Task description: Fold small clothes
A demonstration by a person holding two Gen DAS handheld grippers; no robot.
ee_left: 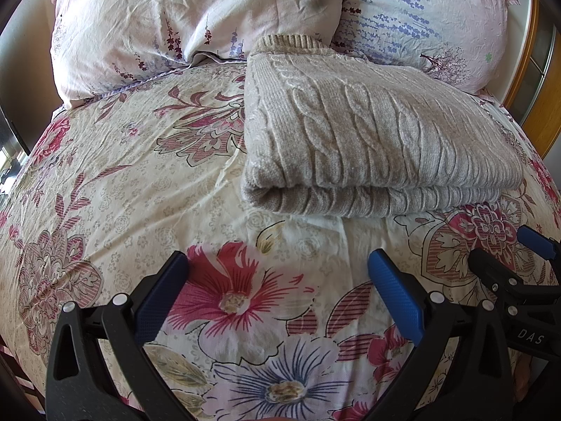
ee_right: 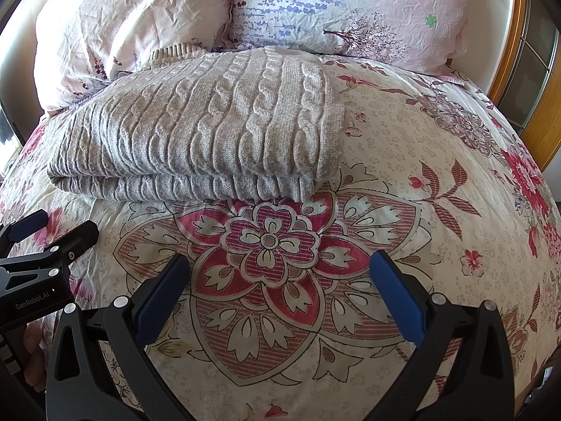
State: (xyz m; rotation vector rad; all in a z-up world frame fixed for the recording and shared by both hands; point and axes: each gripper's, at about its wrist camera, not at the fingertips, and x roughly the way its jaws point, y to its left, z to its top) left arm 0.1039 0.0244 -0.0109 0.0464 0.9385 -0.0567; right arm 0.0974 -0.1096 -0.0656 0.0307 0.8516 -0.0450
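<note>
A beige cable-knit sweater (ee_left: pixel 364 133) lies folded in a flat rectangle on the floral bedspread (ee_left: pixel 122 182), its ribbed hem against the pillows. It also shows in the right wrist view (ee_right: pixel 207 122). My left gripper (ee_left: pixel 278 263) is open and empty, hovering over the bedspread in front of the sweater's folded edge. My right gripper (ee_right: pixel 280 263) is open and empty, over the bedspread (ee_right: pixel 438 147) in front of the sweater's right corner. Each gripper shows at the edge of the other's view: the right one (ee_left: pixel 508 259), the left one (ee_right: pixel 56 231).
Two pale floral pillows (ee_left: pixel 182 24) (ee_left: pixel 431 17) stand behind the sweater; they also show in the right wrist view (ee_right: pixel 115 28) (ee_right: pixel 350 10). A wooden frame (ee_right: pixel 540 112) runs along the bed's right side.
</note>
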